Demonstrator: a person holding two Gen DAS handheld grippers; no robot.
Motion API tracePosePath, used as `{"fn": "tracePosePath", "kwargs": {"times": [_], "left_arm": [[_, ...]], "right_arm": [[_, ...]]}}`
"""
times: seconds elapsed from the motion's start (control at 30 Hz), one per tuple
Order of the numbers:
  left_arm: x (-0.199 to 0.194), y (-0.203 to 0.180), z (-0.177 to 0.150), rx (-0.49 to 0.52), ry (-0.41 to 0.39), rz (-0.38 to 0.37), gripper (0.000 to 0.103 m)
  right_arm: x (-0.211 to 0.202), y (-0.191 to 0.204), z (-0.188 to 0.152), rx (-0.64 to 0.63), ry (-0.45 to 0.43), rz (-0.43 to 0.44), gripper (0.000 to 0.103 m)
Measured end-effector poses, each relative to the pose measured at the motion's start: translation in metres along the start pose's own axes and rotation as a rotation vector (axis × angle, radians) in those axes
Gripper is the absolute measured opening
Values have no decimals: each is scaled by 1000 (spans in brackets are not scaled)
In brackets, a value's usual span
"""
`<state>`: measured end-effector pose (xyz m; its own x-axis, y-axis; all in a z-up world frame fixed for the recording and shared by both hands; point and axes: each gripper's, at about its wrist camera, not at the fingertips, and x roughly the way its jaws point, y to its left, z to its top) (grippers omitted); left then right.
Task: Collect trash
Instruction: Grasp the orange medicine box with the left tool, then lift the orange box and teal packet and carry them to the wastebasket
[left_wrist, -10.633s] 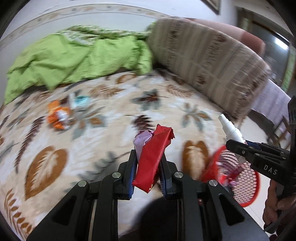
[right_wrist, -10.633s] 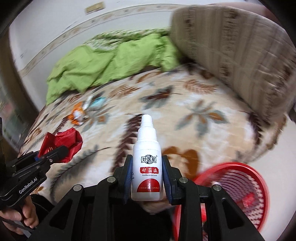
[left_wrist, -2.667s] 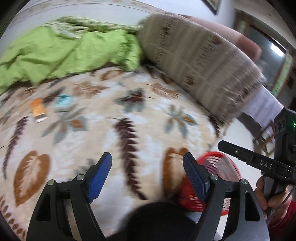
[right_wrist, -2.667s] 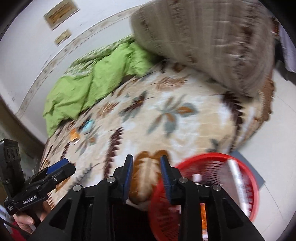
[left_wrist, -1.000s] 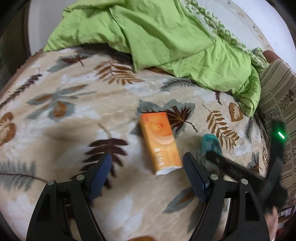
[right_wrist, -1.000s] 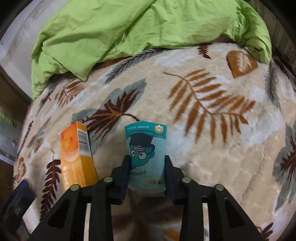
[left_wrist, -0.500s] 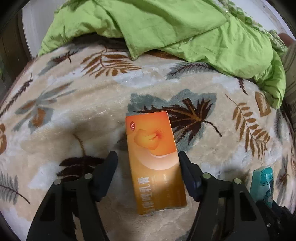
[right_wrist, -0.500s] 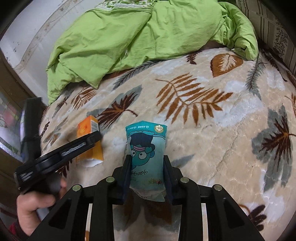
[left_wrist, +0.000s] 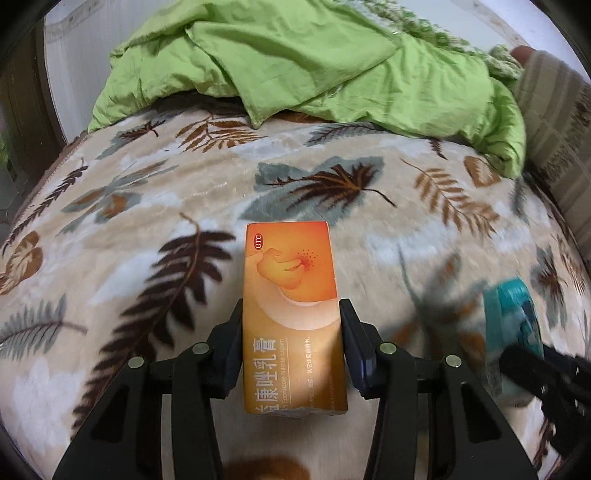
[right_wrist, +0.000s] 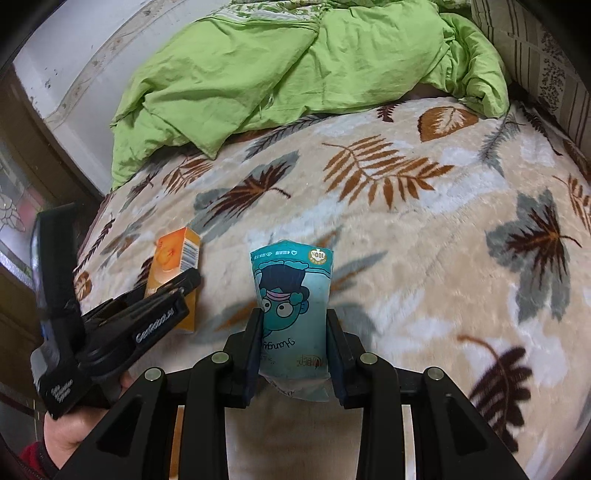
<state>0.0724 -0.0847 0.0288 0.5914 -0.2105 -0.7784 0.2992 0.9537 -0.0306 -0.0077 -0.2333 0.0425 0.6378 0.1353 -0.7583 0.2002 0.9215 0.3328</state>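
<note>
Left gripper (left_wrist: 291, 328) now straddling the orange box (left_wrist: 291, 314), jaws closing; left pad flush against the box edge, right pad just beside the other edge, a thin gap possibly left there, firm squeeze not confirmed

Half a second back: same box between wider-set fingers, clear blanket visible on both sides. One second back: box lying ahead of the fingertips, angled, jaws at full spread. Now box squared up lengthwise between the fingers, printed face up, lying on the leaf-print blanket (left_wrist: 129, 206)

From the right wrist view: orange box (right_wrist: 173, 273) left of the teal pouch, well short of the green quilt (right_wrist: 295, 70), left gripper (right_wrist: 177, 291) clamped over its near end, a hand (right_wrist: 70, 432) with a red cuff on the handle

Right gripper (right_wrist: 291, 332) clenched on the teal pouch (right_wrist: 291, 314), cartoon face upward, pouch top projecting past the fingertips. Grip unchanged against the frames half a second and one second back; pouch then resting on the blanket close to the orange box, now farther right of it, more bare blanket between the two

In the left wrist view: teal pouch (left_wrist: 511, 332) blurred at far right of the orange box, right gripper's dark finger beneath it

Green quilt (left_wrist: 314, 62) heaped beyond the orange box, striped cushion (left_wrist: 554, 122) to its far right
</note>
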Motion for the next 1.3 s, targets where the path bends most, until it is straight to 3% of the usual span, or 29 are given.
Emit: {"fn": "tracePosePath", "kwargs": {"times": [0.3,0.77,1.07,1.3], "left_arm": [[-66,-19,-32,52,-73,-43,46],[-171,-73,-67,151,-161,-187,46],[-218,-129,-92,250,-186,-308,46],[-242,-190,-123,382,-143,-483,46]], "right_arm": [[-46,-4,-30,4,-17,-9,34],[-155,-33,-81,50,-99,-38,34],[-220,-76,-125,144,-144,-86,34],[-280,-126,-165,257,-191,-175,34]]}}
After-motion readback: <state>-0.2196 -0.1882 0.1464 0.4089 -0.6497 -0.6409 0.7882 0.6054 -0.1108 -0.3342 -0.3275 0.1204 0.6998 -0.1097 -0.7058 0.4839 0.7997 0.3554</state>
